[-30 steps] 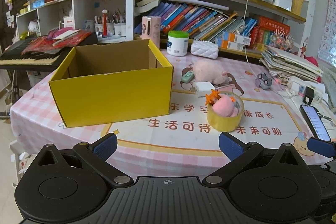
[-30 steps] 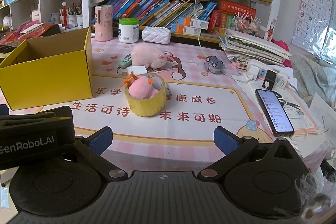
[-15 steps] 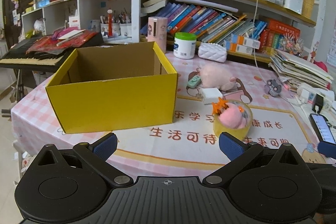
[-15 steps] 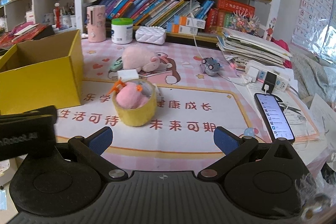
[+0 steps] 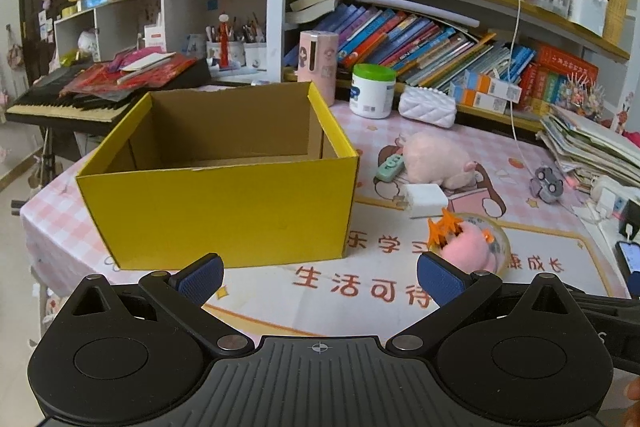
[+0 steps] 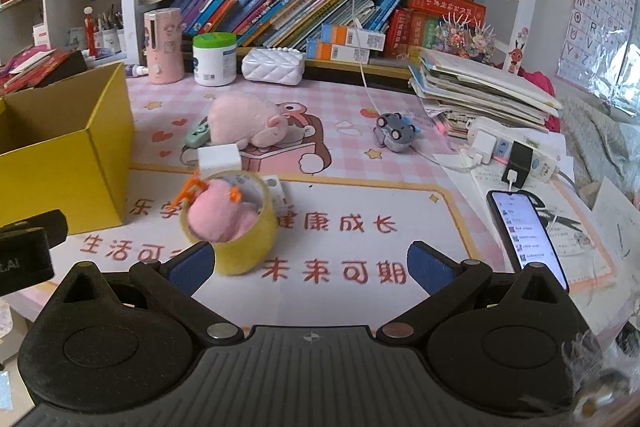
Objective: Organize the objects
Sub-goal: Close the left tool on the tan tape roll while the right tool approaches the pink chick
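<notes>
A yellow cardboard box stands open-topped toward the left edge of a pink-checked desk, its inside bare cardboard as far as can be seen. Near the desk's front edge, just right of the box, a roll of yellow tape stands on its side with a pink plush toy tucked in its core. The right gripper hovers at the front edge with its jaws spread wide and empty, the left blue pad just beside the roll. The left gripper is held before the box, jaws likewise wide apart and holding nothing. Farther back lie a white charger, a larger pink plush and a small toy car; a phone rests toward the right edge.
</notes>
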Demonstrator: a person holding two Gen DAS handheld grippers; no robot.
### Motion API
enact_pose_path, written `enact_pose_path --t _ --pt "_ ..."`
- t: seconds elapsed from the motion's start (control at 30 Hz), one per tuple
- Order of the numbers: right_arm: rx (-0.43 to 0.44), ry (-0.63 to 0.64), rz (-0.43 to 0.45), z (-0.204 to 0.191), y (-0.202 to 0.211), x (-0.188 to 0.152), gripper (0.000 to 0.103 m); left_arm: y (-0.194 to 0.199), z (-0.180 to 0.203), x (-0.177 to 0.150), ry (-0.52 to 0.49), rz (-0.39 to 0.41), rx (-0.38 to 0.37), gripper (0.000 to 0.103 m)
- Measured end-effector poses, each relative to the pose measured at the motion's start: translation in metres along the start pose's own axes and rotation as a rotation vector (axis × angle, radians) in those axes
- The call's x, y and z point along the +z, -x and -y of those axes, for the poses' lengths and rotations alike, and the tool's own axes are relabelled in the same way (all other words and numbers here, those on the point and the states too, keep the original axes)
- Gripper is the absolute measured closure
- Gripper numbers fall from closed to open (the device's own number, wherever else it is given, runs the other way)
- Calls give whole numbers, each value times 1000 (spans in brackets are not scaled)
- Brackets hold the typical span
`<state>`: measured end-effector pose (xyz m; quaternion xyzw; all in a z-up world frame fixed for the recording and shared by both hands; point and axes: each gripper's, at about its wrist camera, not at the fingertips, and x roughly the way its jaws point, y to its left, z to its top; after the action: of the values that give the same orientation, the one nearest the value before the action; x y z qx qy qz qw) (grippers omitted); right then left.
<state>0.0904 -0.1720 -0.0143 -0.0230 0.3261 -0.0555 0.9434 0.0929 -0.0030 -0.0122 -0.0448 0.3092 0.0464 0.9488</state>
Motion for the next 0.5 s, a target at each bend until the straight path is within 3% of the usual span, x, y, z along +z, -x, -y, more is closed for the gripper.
enact_pose_path --t 0.5 --pt "-27 16 -15 41 -55 33 0 -41 48 17 3 -38 4 0"
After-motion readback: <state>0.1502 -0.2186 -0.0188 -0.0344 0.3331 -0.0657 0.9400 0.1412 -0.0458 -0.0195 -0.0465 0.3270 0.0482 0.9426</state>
